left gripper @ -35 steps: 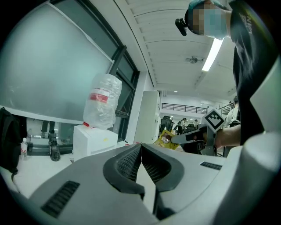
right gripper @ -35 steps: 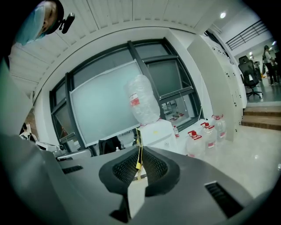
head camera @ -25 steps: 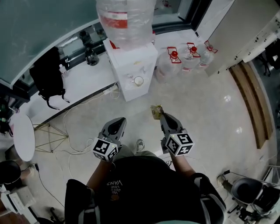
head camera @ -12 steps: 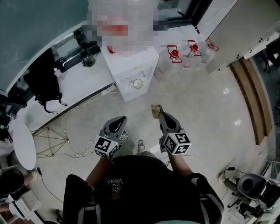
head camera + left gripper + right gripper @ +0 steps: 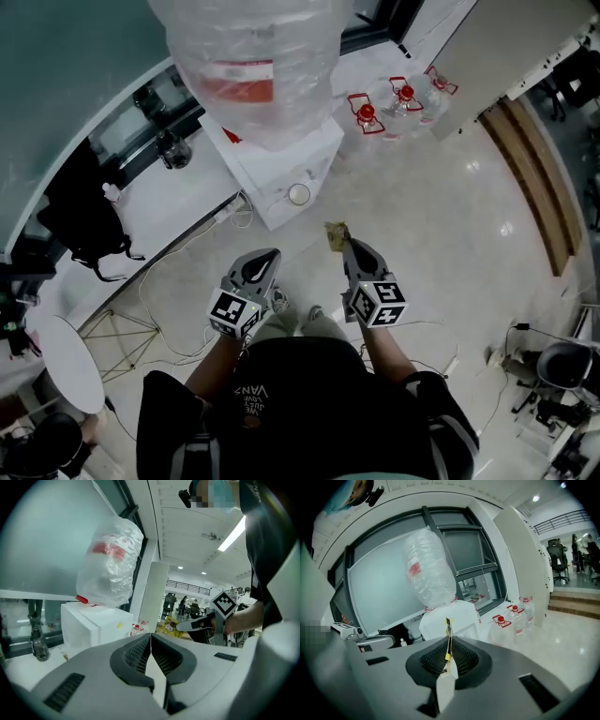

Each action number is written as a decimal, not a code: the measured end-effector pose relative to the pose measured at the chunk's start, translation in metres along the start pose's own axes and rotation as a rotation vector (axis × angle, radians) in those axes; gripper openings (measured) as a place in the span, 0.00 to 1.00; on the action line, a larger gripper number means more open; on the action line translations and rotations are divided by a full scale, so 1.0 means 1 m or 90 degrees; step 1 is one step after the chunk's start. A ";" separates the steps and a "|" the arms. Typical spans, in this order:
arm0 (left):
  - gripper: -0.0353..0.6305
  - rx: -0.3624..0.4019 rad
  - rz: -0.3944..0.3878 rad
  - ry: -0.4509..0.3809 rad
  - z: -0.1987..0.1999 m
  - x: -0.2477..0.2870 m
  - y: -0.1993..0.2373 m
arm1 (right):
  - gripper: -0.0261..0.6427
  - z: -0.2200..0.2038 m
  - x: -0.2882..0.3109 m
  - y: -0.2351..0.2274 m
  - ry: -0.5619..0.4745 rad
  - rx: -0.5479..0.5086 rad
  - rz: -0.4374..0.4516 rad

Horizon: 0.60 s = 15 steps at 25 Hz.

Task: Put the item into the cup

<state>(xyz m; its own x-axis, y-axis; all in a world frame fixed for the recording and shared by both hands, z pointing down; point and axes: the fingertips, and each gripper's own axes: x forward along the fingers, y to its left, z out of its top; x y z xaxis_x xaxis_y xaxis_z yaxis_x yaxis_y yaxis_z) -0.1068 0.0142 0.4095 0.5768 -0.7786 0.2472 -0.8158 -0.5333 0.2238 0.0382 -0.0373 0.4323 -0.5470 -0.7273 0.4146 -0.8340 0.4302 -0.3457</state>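
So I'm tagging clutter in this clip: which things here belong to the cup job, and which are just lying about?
Job: yellow packet pinched in the right gripper; cup on the white dispenser; left gripper, shut and empty.
Lying about: water jugs, black bag, round table.

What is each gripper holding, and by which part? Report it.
Right gripper: shut on a yellow packet, pinched at one end. Left gripper: shut, holding nothing.
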 end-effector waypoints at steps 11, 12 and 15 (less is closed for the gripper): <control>0.09 0.004 -0.036 0.045 -0.041 0.012 0.049 | 0.11 -0.037 0.092 -0.002 0.014 0.001 -0.040; 0.09 0.003 -0.034 0.050 -0.047 0.014 0.051 | 0.11 -0.039 0.099 -0.006 0.014 0.000 -0.040; 0.09 0.009 -0.024 0.048 -0.059 0.026 0.055 | 0.11 -0.044 0.122 -0.021 0.017 -0.008 -0.040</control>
<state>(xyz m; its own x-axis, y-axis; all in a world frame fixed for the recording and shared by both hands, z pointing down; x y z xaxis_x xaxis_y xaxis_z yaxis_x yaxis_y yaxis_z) -0.1340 -0.0155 0.4835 0.6084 -0.7307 0.3098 -0.7935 -0.5669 0.2212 -0.0145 -0.1118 0.5267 -0.4955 -0.7384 0.4574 -0.8673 0.3911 -0.3080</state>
